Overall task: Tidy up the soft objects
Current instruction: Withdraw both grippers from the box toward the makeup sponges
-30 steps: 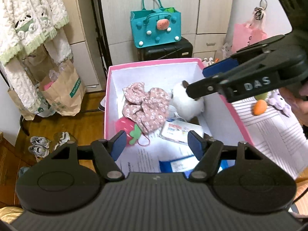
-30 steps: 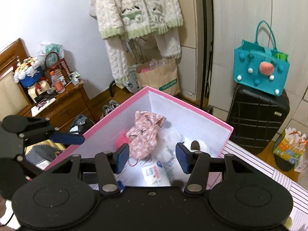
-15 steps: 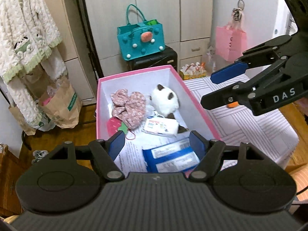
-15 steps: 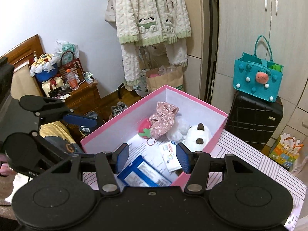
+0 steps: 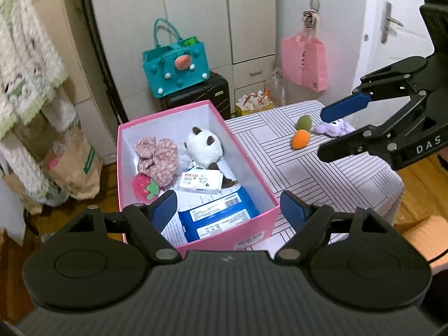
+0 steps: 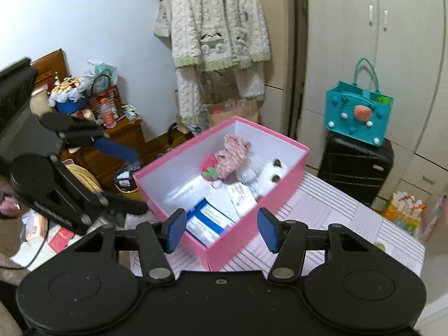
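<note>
A pink box [image 5: 252, 232] stands on a striped table [image 5: 322, 184]. Inside lie a floral cloth [image 5: 158, 156], a white plush cat [image 5: 203, 148], a felt strawberry [image 5: 142, 189], a tissue pack [image 5: 200, 180] and a blue wipes pack [image 5: 218, 217]. An orange soft piece [image 5: 300, 139], a green one [image 5: 303, 121] and a purple plush [image 5: 333, 127] rest on the table. My left gripper [image 5: 229, 210] hovers over the box's near end, its jaws opening and empty. My right gripper [image 6: 222, 229] is open and empty above the pink box [image 6: 238, 246], right of the left gripper [image 6: 131, 179].
A black suitcase [image 5: 196, 95] with a teal bag [image 5: 175, 67] stands behind the box. A pink bag [image 5: 305, 63] hangs on the wall. A fluffy coat [image 6: 218, 25] hangs by the wardrobe. A cluttered wooden dresser [image 6: 123, 137] is at the left, paper bags [image 5: 72, 165] on the floor.
Both grippers have drawn back and up from the box, so the whole box and the table beside it now show. The left jaws stand wider apart.
</note>
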`<state>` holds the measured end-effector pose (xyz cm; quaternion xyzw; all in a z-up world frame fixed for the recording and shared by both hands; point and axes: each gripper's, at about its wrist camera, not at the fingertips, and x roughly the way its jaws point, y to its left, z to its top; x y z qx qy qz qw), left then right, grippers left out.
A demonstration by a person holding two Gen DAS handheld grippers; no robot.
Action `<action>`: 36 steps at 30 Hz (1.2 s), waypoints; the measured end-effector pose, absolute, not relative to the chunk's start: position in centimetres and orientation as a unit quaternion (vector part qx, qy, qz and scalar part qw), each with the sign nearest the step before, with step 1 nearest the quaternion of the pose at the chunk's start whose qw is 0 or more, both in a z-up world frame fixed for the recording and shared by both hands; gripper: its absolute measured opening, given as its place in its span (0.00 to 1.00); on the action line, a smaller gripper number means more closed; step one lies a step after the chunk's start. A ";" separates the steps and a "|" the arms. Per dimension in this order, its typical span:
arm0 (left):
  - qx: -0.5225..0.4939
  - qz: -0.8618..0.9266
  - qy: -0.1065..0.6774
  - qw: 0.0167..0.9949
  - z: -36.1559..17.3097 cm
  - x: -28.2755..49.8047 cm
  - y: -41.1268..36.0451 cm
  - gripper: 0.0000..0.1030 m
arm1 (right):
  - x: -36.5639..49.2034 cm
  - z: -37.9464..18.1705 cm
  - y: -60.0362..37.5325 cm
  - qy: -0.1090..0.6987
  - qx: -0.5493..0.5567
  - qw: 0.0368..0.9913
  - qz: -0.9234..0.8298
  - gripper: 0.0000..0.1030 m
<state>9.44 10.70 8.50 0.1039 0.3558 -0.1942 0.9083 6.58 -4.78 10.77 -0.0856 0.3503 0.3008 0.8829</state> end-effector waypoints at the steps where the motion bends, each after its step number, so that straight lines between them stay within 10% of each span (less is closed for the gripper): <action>1: 0.113 -0.197 0.352 0.908 8.7 9.1 10.4 0.79 | 6.0 10.5 -5.2 0.352 -0.086 0.885 0.293 0.60; 36: 0.145 -0.336 0.373 0.853 1.1 11.5 -4.4 0.84 | 4.8 -0.2 -22.1 0.397 -0.012 0.898 0.190 0.60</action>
